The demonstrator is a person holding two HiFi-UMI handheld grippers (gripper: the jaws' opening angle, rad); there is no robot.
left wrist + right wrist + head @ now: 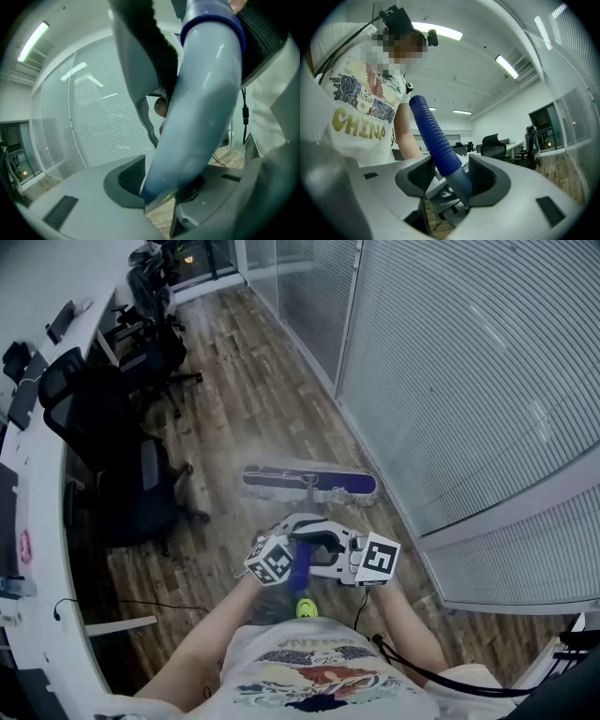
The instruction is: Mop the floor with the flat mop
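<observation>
The flat mop's head [309,484] lies crosswise on the wooden floor just ahead of me, with its thin pole rising back to my hands. My left gripper [289,538] [161,185] is shut on the pale blue-grey mop handle [201,93], which stands between its pads and fills much of the left gripper view. My right gripper [323,554] [452,176] is shut on the same handle's ribbed dark blue grip [436,140], which slants up between its pads. The two grippers meet on the handle [298,568] close in front of my body.
Black office chairs [122,456] stand along a curved white desk [37,521] at the left. A glass partition with blinds [450,381] runs down the right. A black cable [122,604] lies on the floor by the desk. Wooden floor [244,390] stretches ahead.
</observation>
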